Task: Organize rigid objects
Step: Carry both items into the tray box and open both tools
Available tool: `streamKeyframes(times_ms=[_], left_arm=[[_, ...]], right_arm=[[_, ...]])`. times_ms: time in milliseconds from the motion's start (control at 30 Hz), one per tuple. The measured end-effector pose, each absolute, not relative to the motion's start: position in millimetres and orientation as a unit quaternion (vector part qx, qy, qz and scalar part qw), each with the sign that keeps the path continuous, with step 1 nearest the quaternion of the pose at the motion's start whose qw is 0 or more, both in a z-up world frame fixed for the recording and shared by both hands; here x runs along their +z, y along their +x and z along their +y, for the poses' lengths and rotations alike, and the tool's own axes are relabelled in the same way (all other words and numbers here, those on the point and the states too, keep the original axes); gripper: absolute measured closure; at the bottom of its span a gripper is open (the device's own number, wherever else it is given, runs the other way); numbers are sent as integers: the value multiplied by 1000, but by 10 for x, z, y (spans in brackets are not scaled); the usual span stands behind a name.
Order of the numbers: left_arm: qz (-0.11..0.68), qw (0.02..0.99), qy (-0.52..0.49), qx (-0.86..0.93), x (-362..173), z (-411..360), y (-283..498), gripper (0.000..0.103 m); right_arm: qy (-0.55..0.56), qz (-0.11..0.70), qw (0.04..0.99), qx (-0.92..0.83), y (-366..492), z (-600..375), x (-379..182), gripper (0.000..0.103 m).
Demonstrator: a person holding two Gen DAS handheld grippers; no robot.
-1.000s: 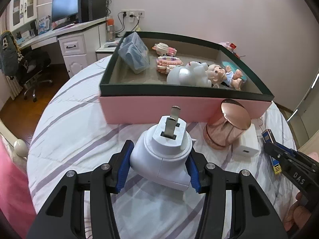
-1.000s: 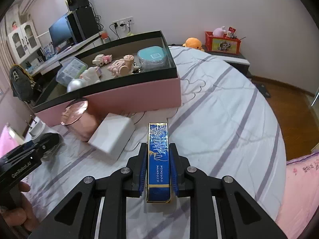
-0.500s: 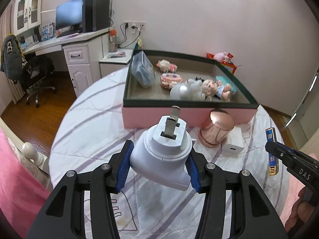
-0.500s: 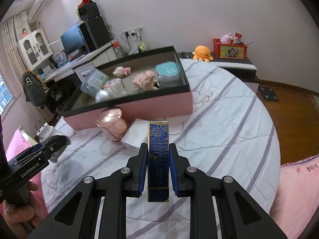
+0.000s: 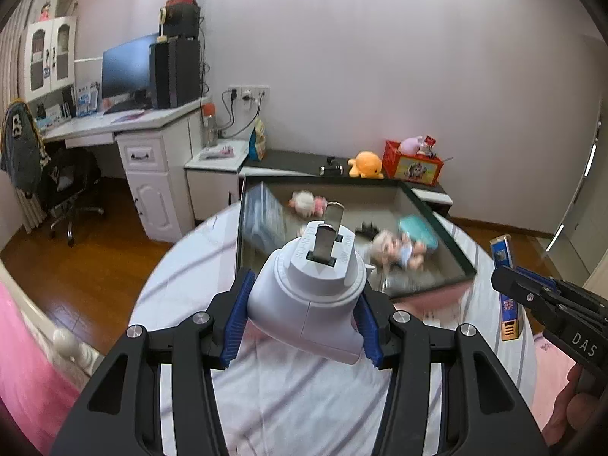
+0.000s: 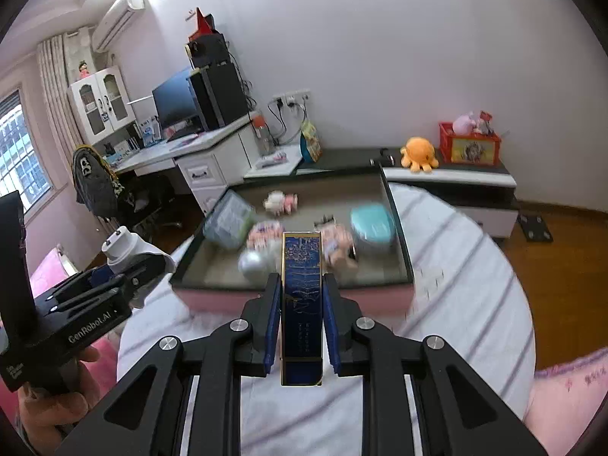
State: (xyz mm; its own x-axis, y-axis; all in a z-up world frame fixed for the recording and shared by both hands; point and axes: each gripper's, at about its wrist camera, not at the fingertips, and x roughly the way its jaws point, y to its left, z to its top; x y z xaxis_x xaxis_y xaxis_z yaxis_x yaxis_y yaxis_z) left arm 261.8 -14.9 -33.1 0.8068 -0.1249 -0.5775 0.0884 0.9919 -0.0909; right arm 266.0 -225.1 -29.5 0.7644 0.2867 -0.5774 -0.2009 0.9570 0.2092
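Observation:
My left gripper is shut on a white plug adapter whose metal prongs point away from me, held in the air above the striped bed. My right gripper is shut on a slim dark-blue box with gold edging, also lifted. Ahead lies the pink box with a dark green rim, holding a doll, a teal case, a clear plastic container and small toys. The blue box and right gripper show at the right edge of the left wrist view.
The round bed with a white striped cover lies beneath both grippers. A white desk with a monitor and an office chair stand at the left. A low cabinet bears an orange plush and a red box. Wooden floor surrounds the bed.
Both grippers have risen well above the bed with their objects still held. The pink box now looks smaller and farther below, and the rose-coloured cup and white charger have dropped out of sight.

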Motion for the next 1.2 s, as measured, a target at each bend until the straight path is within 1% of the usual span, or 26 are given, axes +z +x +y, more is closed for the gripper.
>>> streamKeyframes(times_ms=[233,433,533,667,800,833,867,900,933,967,1033,1067,1133,1200], left_arm=[[307,949,-12,-63,-254,-318,3252,52],[343,937,-10,-61,-464,-433,3969,52],[361,930,-9,-64,-581,-481,4207,52],[388,919,-6,-68,-748,-532,4441,52],[402,913,2,-68,-853,-564,4502,51],[402,913,4,-68,-857,-563,4492,51],[400,914,6,-66,-846,-552,4470,48],[395,916,5,-64,-822,-543,4439,36],[386,921,6,-55,-782,-527,4396,28],[379,924,9,-47,-753,-517,4361,26],[368,929,1,-40,-677,-450,4265,15],[364,930,-6,-41,-647,-416,4222,12],[349,936,-14,-44,-569,-360,4067,3],[334,942,-8,-38,-484,-337,3900,1]], right_arm=[[54,315,936,145,3369,-2124,-211,82],[51,355,923,141,4073,-2089,-466,82],[54,376,915,136,4310,-2112,-607,82],[55,400,905,133,4479,-2128,-753,82],[53,417,899,127,4527,-2132,-855,81],[53,418,898,124,4520,-2132,-856,80],[56,419,898,123,4506,-2153,-860,77],[60,419,898,123,4496,-2168,-855,62],[64,418,898,123,4469,-2187,-843,46],[66,415,899,120,4466,-2196,-825,42],[82,406,903,116,4385,-2272,-776,17],[88,403,904,115,4373,-2289,-759,16],[94,400,905,110,4299,-2326,-704,15],[87,394,910,101,4197,-2334,-640,13]])
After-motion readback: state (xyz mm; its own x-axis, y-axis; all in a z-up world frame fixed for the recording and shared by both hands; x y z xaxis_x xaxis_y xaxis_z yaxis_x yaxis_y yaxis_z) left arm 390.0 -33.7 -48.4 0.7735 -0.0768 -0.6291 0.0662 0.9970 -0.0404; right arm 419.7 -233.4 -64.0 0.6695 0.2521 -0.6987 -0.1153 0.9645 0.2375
